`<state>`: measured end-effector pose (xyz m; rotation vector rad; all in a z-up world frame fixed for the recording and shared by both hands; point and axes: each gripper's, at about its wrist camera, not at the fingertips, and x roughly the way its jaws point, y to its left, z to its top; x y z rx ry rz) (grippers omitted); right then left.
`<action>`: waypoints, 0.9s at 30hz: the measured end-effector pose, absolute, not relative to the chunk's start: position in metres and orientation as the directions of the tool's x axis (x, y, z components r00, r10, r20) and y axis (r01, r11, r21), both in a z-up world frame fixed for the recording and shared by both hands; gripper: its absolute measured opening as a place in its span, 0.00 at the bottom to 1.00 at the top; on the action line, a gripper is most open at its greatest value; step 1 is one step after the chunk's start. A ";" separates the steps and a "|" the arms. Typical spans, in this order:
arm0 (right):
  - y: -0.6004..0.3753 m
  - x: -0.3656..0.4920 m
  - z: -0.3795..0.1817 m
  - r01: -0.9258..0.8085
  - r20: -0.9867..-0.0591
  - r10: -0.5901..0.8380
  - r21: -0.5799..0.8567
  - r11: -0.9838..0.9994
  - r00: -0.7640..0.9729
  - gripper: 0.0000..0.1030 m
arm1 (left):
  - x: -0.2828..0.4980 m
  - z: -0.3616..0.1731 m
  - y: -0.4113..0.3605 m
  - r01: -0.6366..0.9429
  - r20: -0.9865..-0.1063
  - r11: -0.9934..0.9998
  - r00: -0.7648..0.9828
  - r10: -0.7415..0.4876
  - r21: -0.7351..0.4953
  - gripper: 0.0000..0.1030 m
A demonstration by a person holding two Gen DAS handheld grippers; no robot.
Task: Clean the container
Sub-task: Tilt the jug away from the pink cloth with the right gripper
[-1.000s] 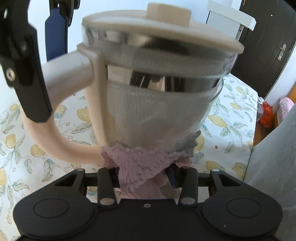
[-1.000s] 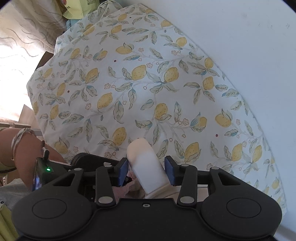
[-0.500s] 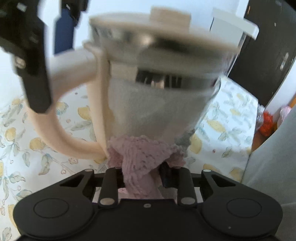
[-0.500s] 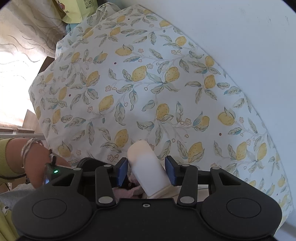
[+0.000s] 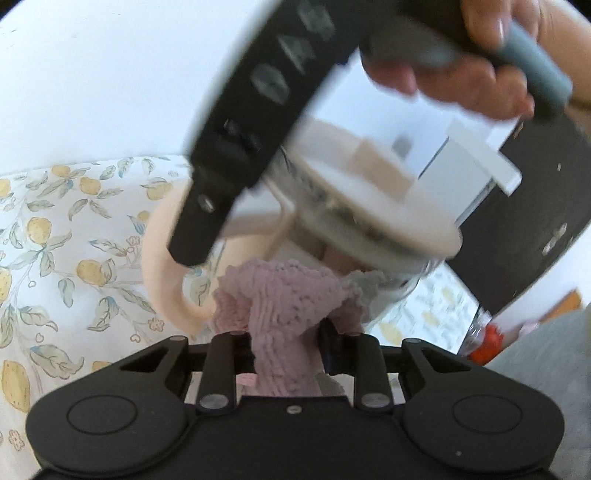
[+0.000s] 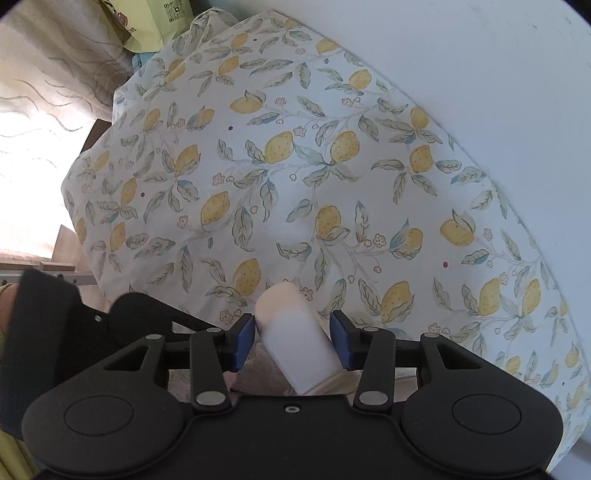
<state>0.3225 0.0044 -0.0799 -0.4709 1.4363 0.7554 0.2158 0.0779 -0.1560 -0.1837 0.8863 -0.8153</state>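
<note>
The container (image 5: 369, 221) is a clear jug with a cream lid and a cream handle (image 5: 162, 280), held above the table and tilted in the left wrist view. My left gripper (image 5: 286, 343) is shut on a pink knitted cloth (image 5: 280, 306), which presses against the jug's side just under the lid. My right gripper (image 6: 293, 328) points down, its blue pads shut on the handle (image 6: 295, 347). One black finger (image 5: 236, 155) of it crosses the left wrist view, with a hand (image 5: 461, 66) on its grip. The picture is blurred.
A lemon-print tablecloth (image 6: 295, 166) covers the table below, against a white wall (image 6: 480, 74). A dark door (image 5: 535, 221) and a white cabinet (image 5: 472, 166) stand behind the jug. A green bag (image 6: 140, 26) lies at the table's far end.
My left gripper has closed tighter on the cloth, risen and rolled, so the jug now looks tilted and the cloth sits higher, near the lid. The right gripper has kept still on the handle.
</note>
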 end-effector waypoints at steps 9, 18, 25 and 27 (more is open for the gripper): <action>0.003 0.324 -0.081 -0.700 -0.982 0.186 0.160 0.696 -0.039 0.49 | 0.228 -0.162 0.093 0.414 -0.574 0.722 0.439 -0.691 -0.554 0.24; 0.005 0.324 -0.081 -0.700 -0.984 0.177 0.153 0.697 -0.039 0.50 | 0.226 -0.160 0.087 0.475 -0.603 0.759 0.468 -0.646 -0.445 0.24; 0.007 0.325 -0.082 -0.696 -0.983 0.182 0.155 0.701 -0.036 0.50 | 0.226 -0.174 0.079 0.502 -0.648 0.779 0.459 -0.608 -0.376 0.24; 0.007 0.325 -0.082 -0.694 -0.982 0.184 0.158 0.702 -0.037 0.50 | 0.227 -0.179 0.079 0.498 -0.648 0.777 0.454 -0.612 -0.385 0.24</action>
